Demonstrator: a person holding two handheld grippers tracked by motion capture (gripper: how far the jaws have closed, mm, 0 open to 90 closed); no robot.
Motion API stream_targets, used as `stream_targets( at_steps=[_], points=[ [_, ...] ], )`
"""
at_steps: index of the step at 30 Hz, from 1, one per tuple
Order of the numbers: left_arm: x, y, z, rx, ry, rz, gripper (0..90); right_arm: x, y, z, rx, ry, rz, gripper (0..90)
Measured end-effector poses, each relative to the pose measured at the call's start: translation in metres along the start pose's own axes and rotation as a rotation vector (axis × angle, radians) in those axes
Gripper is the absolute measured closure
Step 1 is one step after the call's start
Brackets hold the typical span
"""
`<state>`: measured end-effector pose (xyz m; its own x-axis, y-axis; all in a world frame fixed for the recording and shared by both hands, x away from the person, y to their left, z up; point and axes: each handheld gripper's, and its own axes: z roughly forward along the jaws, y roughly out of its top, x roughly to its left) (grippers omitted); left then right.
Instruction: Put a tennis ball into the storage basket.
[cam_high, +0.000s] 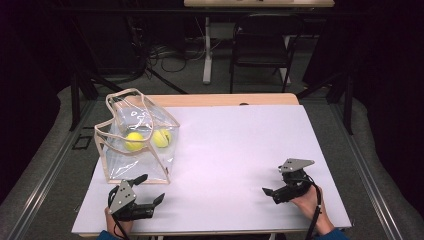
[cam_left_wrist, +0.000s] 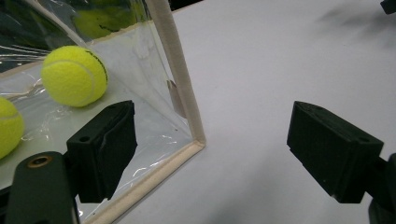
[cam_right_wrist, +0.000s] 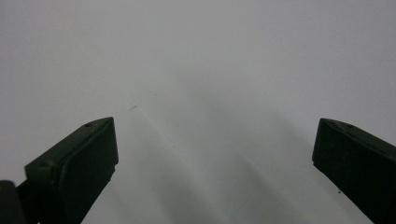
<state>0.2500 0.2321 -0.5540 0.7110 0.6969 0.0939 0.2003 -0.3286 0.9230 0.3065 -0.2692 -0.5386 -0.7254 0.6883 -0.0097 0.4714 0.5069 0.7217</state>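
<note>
The clear bag (cam_high: 137, 137) stood at the table's (cam_high: 240, 150) left, two tennis balls (cam_high: 134, 141) inside. The left hand-held gripper (cam_high: 149, 189), jaws spread, sat at its near corner; the right hand-held gripper (cam_high: 269, 192) rested wide apart, empty. Best to pinch the cream trim (cam_left_wrist: 180, 74), not the slippery film.

A white sheet (cam_high: 240, 150) covers most of the desk (cam_high: 225, 99), whose wooden edge shows at the far side. Beyond it, well away from both tools, stands a black folding chair (cam_high: 261, 47) beside a white desk leg (cam_high: 207, 50), with cables (cam_high: 165, 52) trailing across grey carpet (cam_high: 45, 150). The room around is dark.
</note>
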Motion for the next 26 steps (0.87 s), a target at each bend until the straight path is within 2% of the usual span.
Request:
stream_targets(
  at_steps=[10, 16, 26],
  points=[
    [0.0, 0.0, 0.0, 0.002, 0.003, -0.002, 16.0, 0.001, -0.018, -0.002, -0.004, -0.022, 0.019, 0.0],
    [0.0, 0.0, 0.0, 0.008, 0.005, 0.0, 16.0, 0.002, -0.025, -0.002, -0.001, -0.038, 0.013, 0.0],
    [0.0, 0.0, 0.002, 0.015, 0.001, 0.0, 16.0, 0.002, -0.031, -0.001, -0.017, -0.027, 0.035, 0.0]
  ],
)
